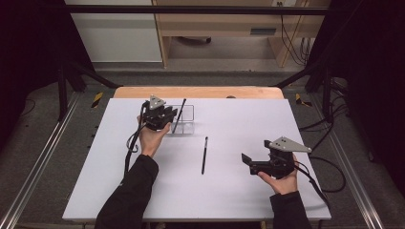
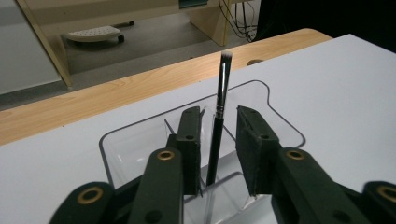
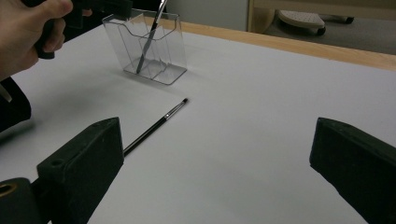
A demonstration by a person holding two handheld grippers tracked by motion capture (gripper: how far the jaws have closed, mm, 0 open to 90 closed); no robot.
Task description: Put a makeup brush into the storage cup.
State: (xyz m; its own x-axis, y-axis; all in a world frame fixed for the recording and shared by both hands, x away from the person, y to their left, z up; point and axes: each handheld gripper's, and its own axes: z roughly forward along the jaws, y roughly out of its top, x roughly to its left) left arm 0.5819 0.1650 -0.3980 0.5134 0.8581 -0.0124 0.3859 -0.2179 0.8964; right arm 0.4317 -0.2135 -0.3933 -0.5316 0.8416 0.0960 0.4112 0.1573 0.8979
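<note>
- The left tongs are standing parted around the brush in the clear holder, pads not touching it; release looks done.
- That brush is leaning bristles-up, its axis near upright.
- Next, I judge, the open, empty right tongs are fetching the second brush, lying lengthwise on the bench.

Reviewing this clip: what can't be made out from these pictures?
- High view: left gripper jaws, hidden beneath its own body.
- Left gripper view: foot of the standing brush, blurred behind the clear holder wall.
- Right gripper view: lying brush handle end, behind the jaw.
</note>
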